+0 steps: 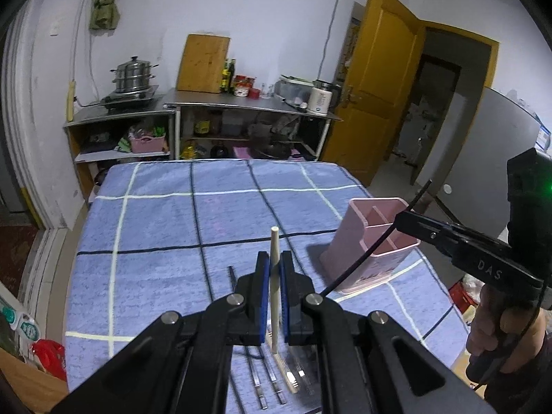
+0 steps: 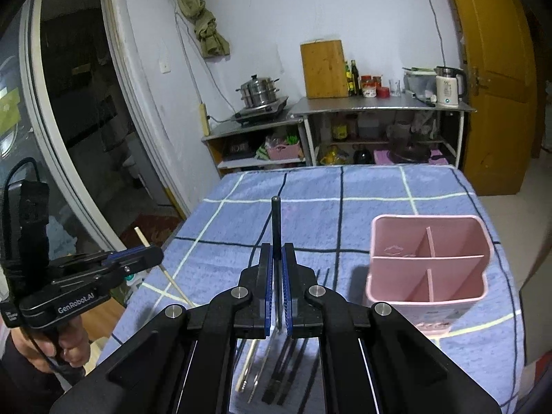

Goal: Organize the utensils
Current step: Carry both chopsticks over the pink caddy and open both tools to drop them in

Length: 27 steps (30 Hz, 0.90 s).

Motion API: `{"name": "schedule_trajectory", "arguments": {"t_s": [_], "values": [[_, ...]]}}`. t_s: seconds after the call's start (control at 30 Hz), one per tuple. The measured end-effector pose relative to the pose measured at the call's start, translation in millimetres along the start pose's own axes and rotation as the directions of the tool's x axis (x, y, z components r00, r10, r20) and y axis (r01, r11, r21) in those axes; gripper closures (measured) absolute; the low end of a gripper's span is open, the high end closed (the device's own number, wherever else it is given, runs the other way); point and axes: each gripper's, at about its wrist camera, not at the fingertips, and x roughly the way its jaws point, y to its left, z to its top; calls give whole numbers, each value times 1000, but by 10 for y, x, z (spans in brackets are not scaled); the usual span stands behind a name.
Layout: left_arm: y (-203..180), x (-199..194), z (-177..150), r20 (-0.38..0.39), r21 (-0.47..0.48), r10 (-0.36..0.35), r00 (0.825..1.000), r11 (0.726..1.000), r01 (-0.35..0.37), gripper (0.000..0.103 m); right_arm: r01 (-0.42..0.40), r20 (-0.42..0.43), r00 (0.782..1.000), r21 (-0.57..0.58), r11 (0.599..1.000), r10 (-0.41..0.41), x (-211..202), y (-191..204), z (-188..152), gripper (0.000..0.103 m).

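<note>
So the surface is a table covered with a blue plaid cloth, white and dark lines crossing it in big squares. Sitting right on it toward the right side is a pink utensil holder, upright, split into 3 compartments by inner dividers. Near the front edge there's a loose bunch of chopsticks lying flat on the cloth, a mix of dark ones, metal ones and a pale wooden one, roughly side by side, just left of the holder.
</note>
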Motion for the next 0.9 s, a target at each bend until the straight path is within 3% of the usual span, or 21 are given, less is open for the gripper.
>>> {"name": "schedule_trajectory", "arguments": {"t_s": [0.37, 0.57, 0.9], "values": [[-687, 163, 358, 3, 50, -135, 991, 990, 134, 97, 75, 88, 993, 36, 997, -78, -617, -408, 208, 98], [-1033, 207, 648, 30, 80, -187, 982, 980, 184, 97, 120, 162, 978, 61, 991, -129, -958, -628, 438, 98], [-1230, 472, 1015, 76, 84, -210, 975, 976, 203, 97, 155, 204, 964, 101, 983, -173, -933, -925, 705, 98]]}}
